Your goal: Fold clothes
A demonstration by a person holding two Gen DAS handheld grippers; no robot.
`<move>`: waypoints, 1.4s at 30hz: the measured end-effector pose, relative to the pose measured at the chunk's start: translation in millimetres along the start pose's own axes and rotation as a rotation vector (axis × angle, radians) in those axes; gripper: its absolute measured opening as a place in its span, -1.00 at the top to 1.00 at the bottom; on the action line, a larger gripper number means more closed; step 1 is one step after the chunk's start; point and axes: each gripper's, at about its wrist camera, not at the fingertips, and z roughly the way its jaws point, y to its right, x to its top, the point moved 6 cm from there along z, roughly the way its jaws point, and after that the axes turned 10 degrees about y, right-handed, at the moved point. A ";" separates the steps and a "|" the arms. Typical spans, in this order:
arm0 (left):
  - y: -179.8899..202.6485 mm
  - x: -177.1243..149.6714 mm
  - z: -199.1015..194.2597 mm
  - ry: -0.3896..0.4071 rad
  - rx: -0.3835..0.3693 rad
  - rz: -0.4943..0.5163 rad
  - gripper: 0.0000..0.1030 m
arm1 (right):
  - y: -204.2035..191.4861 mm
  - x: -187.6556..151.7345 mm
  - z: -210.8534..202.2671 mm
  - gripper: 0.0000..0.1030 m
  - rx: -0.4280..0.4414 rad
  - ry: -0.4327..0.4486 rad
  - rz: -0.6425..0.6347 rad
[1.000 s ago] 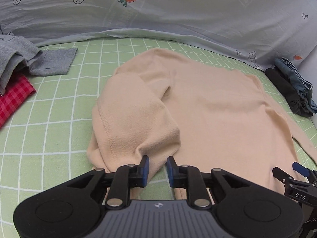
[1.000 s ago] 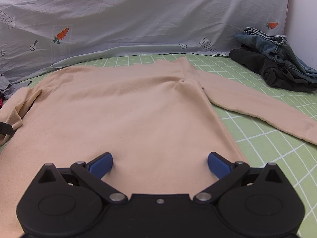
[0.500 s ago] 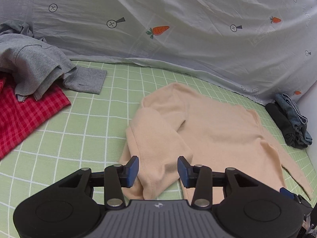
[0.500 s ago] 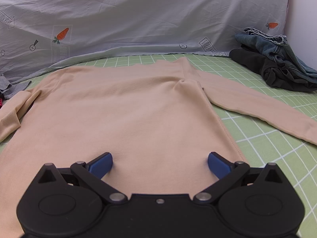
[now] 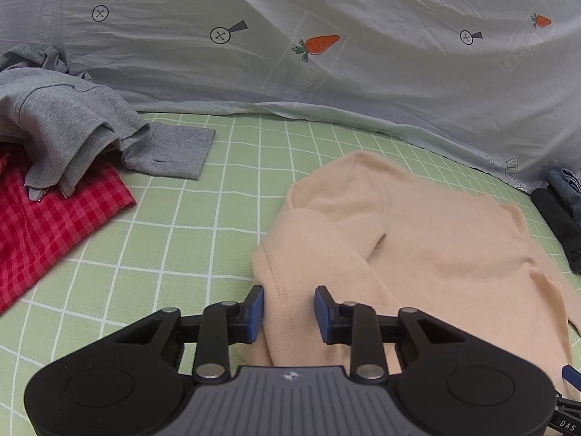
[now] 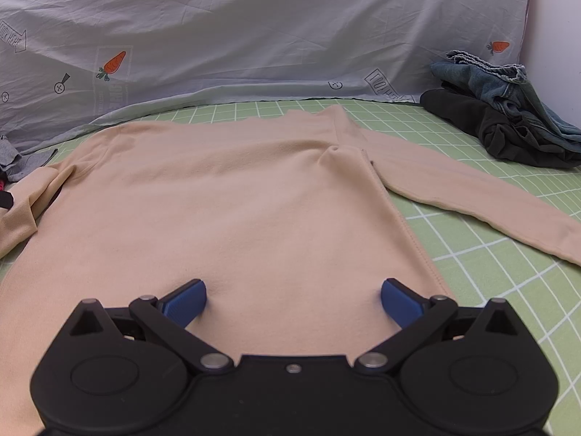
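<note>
Green grid sheet (image 6: 490, 254), beige top (image 6: 236, 200) spread flat — carrot-print cloth (image 6: 254, 36) behind

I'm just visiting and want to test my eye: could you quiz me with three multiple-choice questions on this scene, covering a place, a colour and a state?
1. Where do the jeans lie?
A) on the dark garment
B) on the beige top
C) under the grey top

2. What colour is the checked cloth?
A) blue
B) red
C) yellow

3. How is the beige top's right sleeve?
A) rolled up
B) folded over the body
C) stretched out on the sheet

Answers: 1 A, the denim sits atop the dark heap; 2 B, red checks; 3 C, it lies out flat.
</note>
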 end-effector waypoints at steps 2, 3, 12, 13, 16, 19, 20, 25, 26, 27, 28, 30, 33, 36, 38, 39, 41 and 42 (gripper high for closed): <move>-10.2 3.3 -7.4 0.032 0.025 -0.037 0.77 | 0.1 -0.1 0.0 -1.00 0.000 0.000 0.000; -18.2 6.5 -13.7 0.062 0.046 -0.070 0.82 | 0.3 -0.1 0.1 -1.00 0.001 0.000 0.000; -100.1 17.2 -64.7 0.178 0.226 -0.315 0.97 | 0.4 -0.4 0.5 -1.00 0.000 0.002 0.000; -98.9 15.9 -62.9 0.162 0.225 -0.304 0.96 | 0.6 -0.3 0.8 -1.00 -0.001 0.003 0.000; -84.0 11.4 -54.0 0.103 0.199 -0.231 0.60 | 0.9 -0.5 1.8 -1.00 -0.002 0.005 0.001; -60.6 6.5 -40.7 0.049 0.151 -0.176 0.35 | 1.1 -0.5 2.2 -1.00 -0.001 0.005 0.000; -53.6 5.7 -35.4 0.035 0.125 -0.169 0.29 | 0.9 -0.7 2.2 -1.00 -0.001 0.005 0.001; -27.6 2.5 -9.6 -0.035 0.020 -0.162 0.07 | 0.6 -1.3 2.2 -1.00 -0.002 0.006 0.001; -25.3 1.5 -5.0 -0.047 0.006 -0.173 0.07 | 0.5 -1.4 2.2 -1.00 -0.002 0.006 0.001; -24.2 0.5 -1.3 -0.053 -0.005 -0.189 0.07 | 0.5 -1.6 2.2 -1.00 -0.003 0.006 0.001; -23.6 -0.5 1.1 -0.056 -0.017 -0.201 0.11 | 0.4 -1.6 2.3 -1.00 -0.003 0.006 0.001; -23.6 -3.4 5.0 -0.064 -0.031 -0.225 0.17 | 0.7 -1.4 2.6 -1.00 -0.002 0.007 0.000; -24.6 -6.3 7.7 -0.070 -0.048 -0.256 0.67 | 1.3 -1.6 3.2 -1.00 -0.003 0.008 0.000; -30.6 -3.1 -4.3 -0.018 -0.049 -0.288 0.84 | 1.3 -1.6 4.0 -1.00 -0.005 0.010 0.001; -38.6 -1.3 -12.6 0.006 -0.019 -0.311 0.86 | 1.6 -1.6 4.4 -1.00 -0.006 0.011 0.002; -43.7 0.0 -17.0 0.020 -0.001 -0.322 0.86 | 1.8 -1.6 4.6 -1.00 -0.005 0.011 0.002; -53.3 2.8 -26.4 0.051 0.036 -0.334 0.87 | 2.1 -1.7 4.9 -1.00 -0.005 0.012 0.002; -59.1 4.9 -32.3 0.070 0.059 -0.338 0.87 | 2.3 -1.8 5.1 -1.00 -0.004 0.012 0.002</move>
